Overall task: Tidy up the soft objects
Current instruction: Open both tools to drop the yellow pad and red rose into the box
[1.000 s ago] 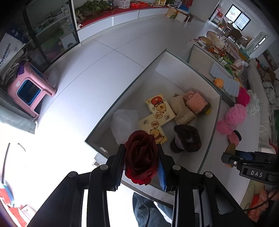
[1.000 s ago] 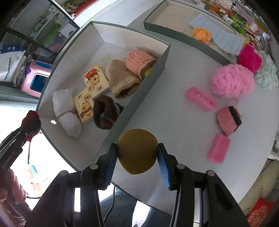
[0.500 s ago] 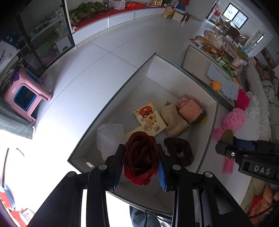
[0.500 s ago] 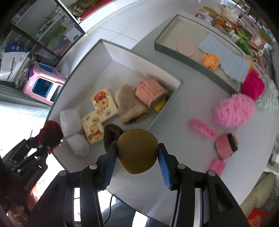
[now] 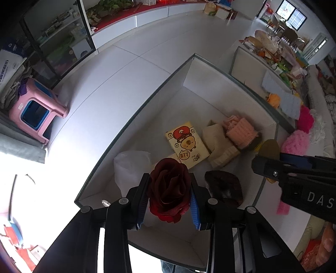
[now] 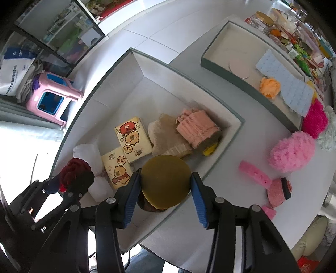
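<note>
Left gripper [image 5: 169, 194] clamped on dark red fabric rose [image 5: 169, 192]; right gripper [image 6: 165, 185], at 3 o'clock, clamped on round olive-brown sponge disc [image 6: 165, 181], both above white-lined open box [image 6: 147, 69]

White tiled floor [image 5: 117, 69] — a pink stool [image 5: 34, 111] beside a glass cabinet [image 5: 56, 40], a red-topped counter [image 5: 151, 10] along the wall, windows [image 5: 290, 10] beyond.

A lived-in home: tiled floor [image 5: 117, 69], pink plastic stool [image 5: 35, 110], glass-fronted cabinet [image 5: 56, 35], cluttered dining table [image 6: 294, 27].
</note>
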